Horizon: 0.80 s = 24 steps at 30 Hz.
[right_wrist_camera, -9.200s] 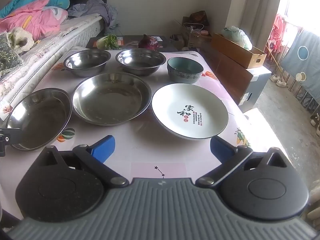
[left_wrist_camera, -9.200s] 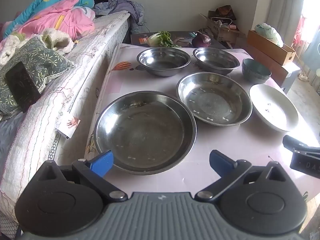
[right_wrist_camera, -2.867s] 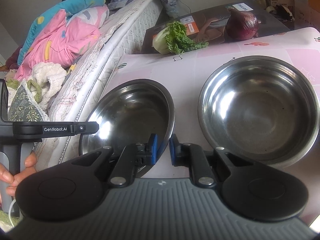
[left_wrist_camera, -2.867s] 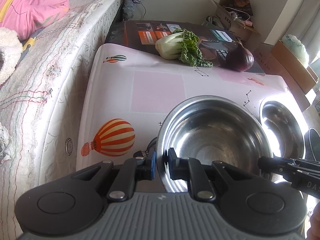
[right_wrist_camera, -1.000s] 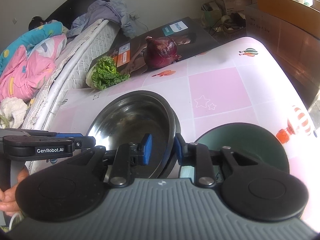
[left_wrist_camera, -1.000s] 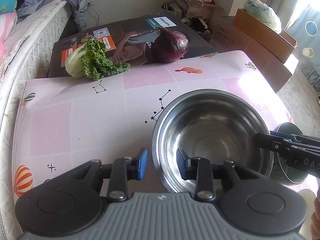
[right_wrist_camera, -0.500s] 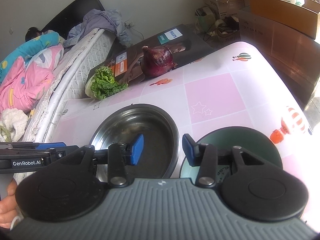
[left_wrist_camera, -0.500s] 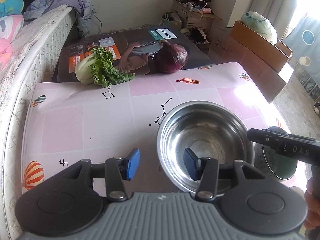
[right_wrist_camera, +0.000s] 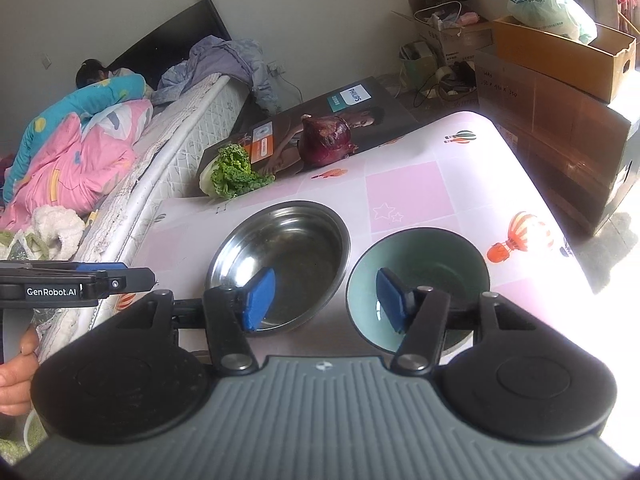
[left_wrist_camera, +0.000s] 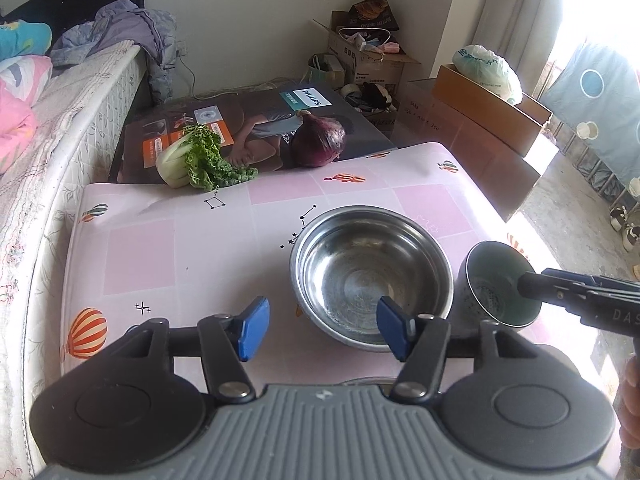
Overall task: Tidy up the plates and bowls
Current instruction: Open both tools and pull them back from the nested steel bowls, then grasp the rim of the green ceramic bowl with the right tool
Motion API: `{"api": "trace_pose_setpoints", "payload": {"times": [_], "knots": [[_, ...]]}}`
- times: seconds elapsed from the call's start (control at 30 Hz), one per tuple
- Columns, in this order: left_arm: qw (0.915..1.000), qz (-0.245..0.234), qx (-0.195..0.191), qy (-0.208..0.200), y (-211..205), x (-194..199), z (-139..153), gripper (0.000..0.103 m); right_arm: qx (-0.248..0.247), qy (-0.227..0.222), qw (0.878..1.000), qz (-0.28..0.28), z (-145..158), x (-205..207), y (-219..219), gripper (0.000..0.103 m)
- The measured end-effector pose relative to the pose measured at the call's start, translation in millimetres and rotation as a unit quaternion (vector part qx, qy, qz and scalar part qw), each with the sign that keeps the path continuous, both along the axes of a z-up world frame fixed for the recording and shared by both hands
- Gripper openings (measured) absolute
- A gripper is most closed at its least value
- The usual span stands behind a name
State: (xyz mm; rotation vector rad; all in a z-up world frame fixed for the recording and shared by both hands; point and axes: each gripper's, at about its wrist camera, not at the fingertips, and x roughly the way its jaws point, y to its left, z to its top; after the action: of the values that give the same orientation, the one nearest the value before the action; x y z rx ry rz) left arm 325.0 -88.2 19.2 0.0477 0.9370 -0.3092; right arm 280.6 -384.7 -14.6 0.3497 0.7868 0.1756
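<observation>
- Left claw (left_wrist_camera: 322, 330): blue pads spread wide apart, holding nothing; it hovers over the worktop (left_wrist_camera: 180, 248) at the 6 o'clock side of the steel bowl (left_wrist_camera: 370, 276), its right pad overlapping the bowl's near rim in the view.
- Right claw (right_wrist_camera: 326, 300): pads likewise apart and empty; one pad sits over the steel bowl's near rim, the other over the near rim of the green ceramic bowl (right_wrist_camera: 418, 276).
- Steel bowl: stands upright near the worktop's middle, empty inside. Its wall looks doubled at the rim, so it may be two bowls nested; this cannot be told for certain.
- Green ceramic bowl: upright at 3 o'clock of the steel bowl, just beside it, rims close or touching; empty, with a speckled glaze inside.
- Plates: only a sliver of a steel rim shows at 6 o'clock under the left claw; the rest are out of view.
- Off the worktop at 12 o'clock: a leafy cabbage (left_wrist_camera: 196, 158) and a red onion (left_wrist_camera: 318, 142) lie on a printed carton (left_wrist_camera: 248, 120).
- Risk, grasp: with the right claw straddling two rims, closing could pinch both bowls or knock one against the other.
- Risk, slip: a thin steel rim or glazed ceramic edge may slide from the pads if gripped shallowly; the ceramic would chip or break.
- Risk, edge: the green bowl lies towards the worktop's 3 o'clock edge; a sideways nudge could send it floorward.
</observation>
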Motion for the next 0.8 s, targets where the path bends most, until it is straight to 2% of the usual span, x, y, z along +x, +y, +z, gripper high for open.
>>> {"api": "trace_pose_setpoints", "payload": {"times": [0.3, 0.6, 0.7, 0.8], "knots": [[0.9994, -0.033, -0.013, -0.005, -28, -37, 16, 0.068, -0.007, -0.01, 1.0, -0.015, 14, -65, -36, 0.057], [0.9967, -0.075, -0.03, 0.006, -74, -52, 5, 0.068, -0.018, -0.002, 0.999, -0.046, 4, -103, -79, 0.057], [0.9946, -0.094, -0.038, 0.023, -93, -45, -5, 0.066, -0.014, 0.001, 0.999, -0.051, -3, -106, -93, 0.057], [0.9915, -0.103, -0.051, 0.061, -112, -30, -19, 0.062, -0.003, 0.001, 0.999, -0.05, -13, -101, -107, 0.057]]}}
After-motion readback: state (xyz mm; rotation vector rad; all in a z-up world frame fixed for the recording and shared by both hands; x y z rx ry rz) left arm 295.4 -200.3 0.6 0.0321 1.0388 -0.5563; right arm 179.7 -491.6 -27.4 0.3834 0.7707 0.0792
